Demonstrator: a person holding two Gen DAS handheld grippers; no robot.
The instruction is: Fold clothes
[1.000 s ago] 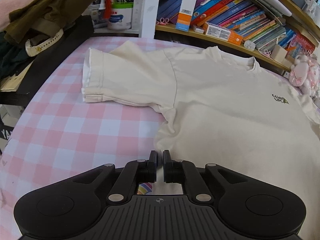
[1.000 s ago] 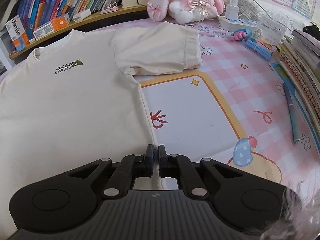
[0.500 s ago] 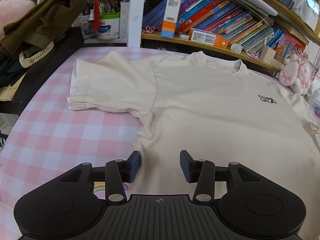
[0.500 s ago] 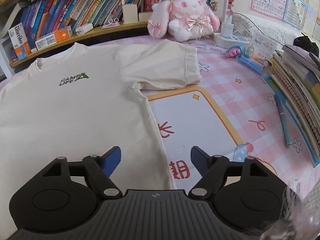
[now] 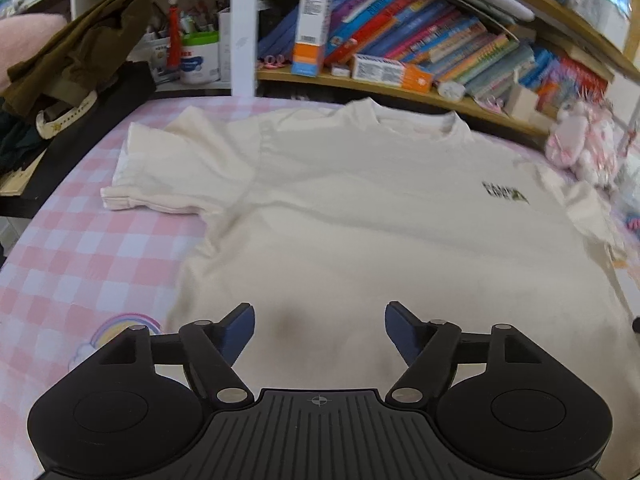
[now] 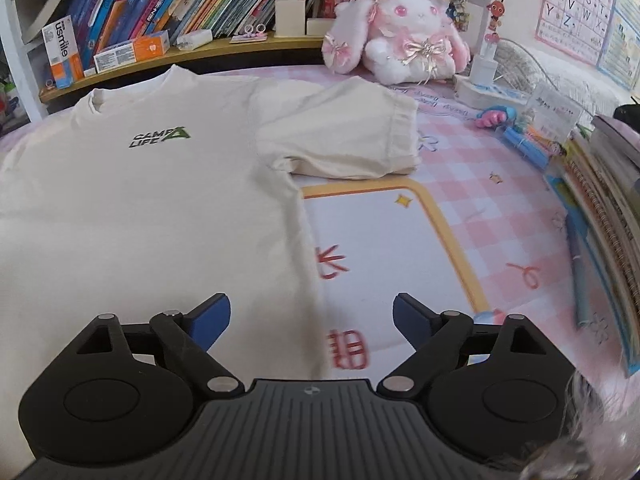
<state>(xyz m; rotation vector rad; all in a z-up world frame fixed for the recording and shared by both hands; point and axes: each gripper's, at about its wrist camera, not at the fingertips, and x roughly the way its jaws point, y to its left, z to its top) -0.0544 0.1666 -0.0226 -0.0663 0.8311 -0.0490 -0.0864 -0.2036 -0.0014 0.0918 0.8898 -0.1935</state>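
A cream T-shirt (image 5: pixel 360 208) lies flat and face up on the pink checked tablecloth (image 5: pixel 80 264), collar toward the bookshelf, with a small green chest print (image 6: pixel 160 137). Both short sleeves are spread out, the one on the left (image 5: pixel 160 168) and the one on the right (image 6: pixel 340 136). My left gripper (image 5: pixel 320 320) hovers above the shirt's lower body, jaws opening, nothing between them. My right gripper (image 6: pixel 311 312) hangs over the shirt's right side edge (image 6: pixel 308 272), jaws opening too, with the fabric edge below them and the pads clear of it.
A bookshelf (image 5: pixel 440 52) with many books runs along the back. A pink plush rabbit (image 6: pixel 400 36) sits at the back right. Stacked notebooks (image 6: pixel 608 216) and pens (image 6: pixel 580 272) line the right edge. Dark clothes (image 5: pixel 72 52) are piled at the left.
Both grippers went from shut to wide open, letting go of the shirt's lower edge. The left gripper has shifted right, over the shirt's body. The right gripper has stayed about in place.
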